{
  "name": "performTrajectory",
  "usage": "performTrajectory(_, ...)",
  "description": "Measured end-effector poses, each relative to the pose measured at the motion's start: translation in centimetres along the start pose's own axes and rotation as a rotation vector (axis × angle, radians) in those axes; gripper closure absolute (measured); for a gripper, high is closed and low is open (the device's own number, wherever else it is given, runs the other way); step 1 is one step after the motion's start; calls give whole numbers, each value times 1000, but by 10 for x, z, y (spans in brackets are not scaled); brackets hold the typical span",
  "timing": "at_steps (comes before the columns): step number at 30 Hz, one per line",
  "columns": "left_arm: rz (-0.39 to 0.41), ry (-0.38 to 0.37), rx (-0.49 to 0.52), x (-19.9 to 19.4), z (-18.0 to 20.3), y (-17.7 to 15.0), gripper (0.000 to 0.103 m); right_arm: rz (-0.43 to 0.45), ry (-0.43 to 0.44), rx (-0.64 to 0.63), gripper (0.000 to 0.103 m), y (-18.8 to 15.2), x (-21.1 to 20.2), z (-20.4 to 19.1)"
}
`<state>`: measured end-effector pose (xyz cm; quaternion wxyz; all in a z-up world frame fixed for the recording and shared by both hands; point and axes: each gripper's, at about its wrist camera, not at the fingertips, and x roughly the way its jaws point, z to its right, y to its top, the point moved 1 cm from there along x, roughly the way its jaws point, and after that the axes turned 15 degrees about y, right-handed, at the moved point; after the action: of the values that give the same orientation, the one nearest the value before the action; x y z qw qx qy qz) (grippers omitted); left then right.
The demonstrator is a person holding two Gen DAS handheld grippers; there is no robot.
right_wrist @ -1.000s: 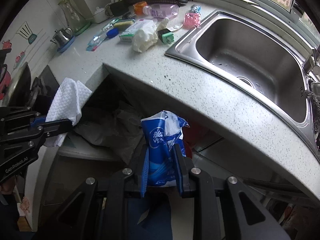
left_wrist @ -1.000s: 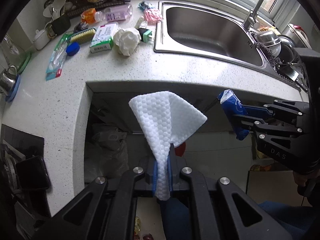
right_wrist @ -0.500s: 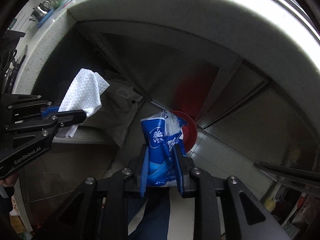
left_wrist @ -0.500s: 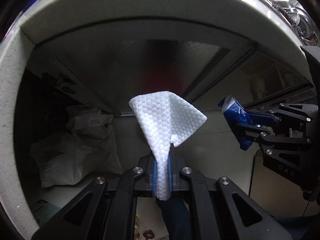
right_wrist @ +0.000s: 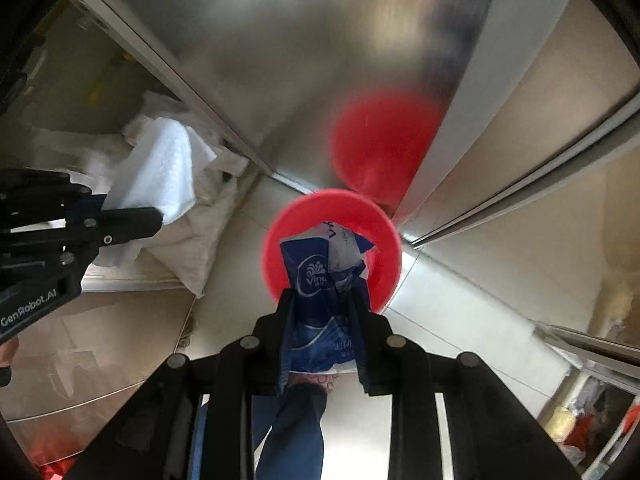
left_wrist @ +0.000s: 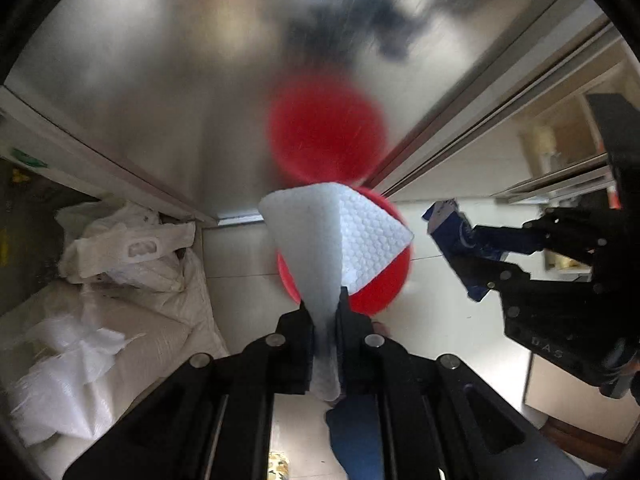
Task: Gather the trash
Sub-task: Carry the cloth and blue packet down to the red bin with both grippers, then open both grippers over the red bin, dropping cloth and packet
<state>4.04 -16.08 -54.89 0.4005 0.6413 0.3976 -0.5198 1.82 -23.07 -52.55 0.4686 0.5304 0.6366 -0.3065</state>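
Closest in, the left tongs (left_wrist: pixel 325 312) are pinched tight on a white paper towel (left_wrist: pixel 340 236). It's the quilted kind with a little honeycomb dimple pattern, folded into a loose cone that fans out wide above the jaws, with a short tail poking out below them. In the right wrist view the same towel (right_wrist: pixel 160 172) sticks up from the left tongs (right_wrist: pixel 158 216) at the left edge of the shot.

The right tongs (right_wrist: pixel 322 300) have a crumpled blue wrapper (right_wrist: pixel 322 276) between the jaws. It's dark blue plastic with a white round logo and some white lettering, torn open at the top so a pale inner flap shows. The jaws have just been easing apart a little, but the wrapper sits wedged between the pads, touching both. From the left wrist view the wrapper (left_wrist: pixel 460 240) juts out sideways from the right tongs (left_wrist: pixel 480 264).

Past both pieces of trash, down on the pale tiled floor (right_wrist: pixel 460 320), is a round red bin (right_wrist: pixel 334 208). Both tongs point down at it, the wrapper right over its opening and the towel covering much of it in the left view (left_wrist: pixel 384 284). The bin's blurry red reflection (left_wrist: pixel 326 132) shows in a shiny steel cabinet door (left_wrist: pixel 160 100) behind it.

Off to the left, white plastic bags (left_wrist: pixel 132 248) are slumped in a heap on the floor.
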Motion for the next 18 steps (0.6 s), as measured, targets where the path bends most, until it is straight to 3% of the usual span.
performTrajectory(6,-16,-9,9,50,11,3,96,24,9,-12,69,-11,44,26)
performTrajectory(8,-16,0,11,59,14,5,96,23,-11,-7,51,-10,53,33)
performTrajectory(10,-19,0,14,68,20,5,96,24,-19,-2,41,-9,51,31)
performTrajectory(18,-15,-8,45,84,33,12,95,26,-26,59,25,-18,50,46)
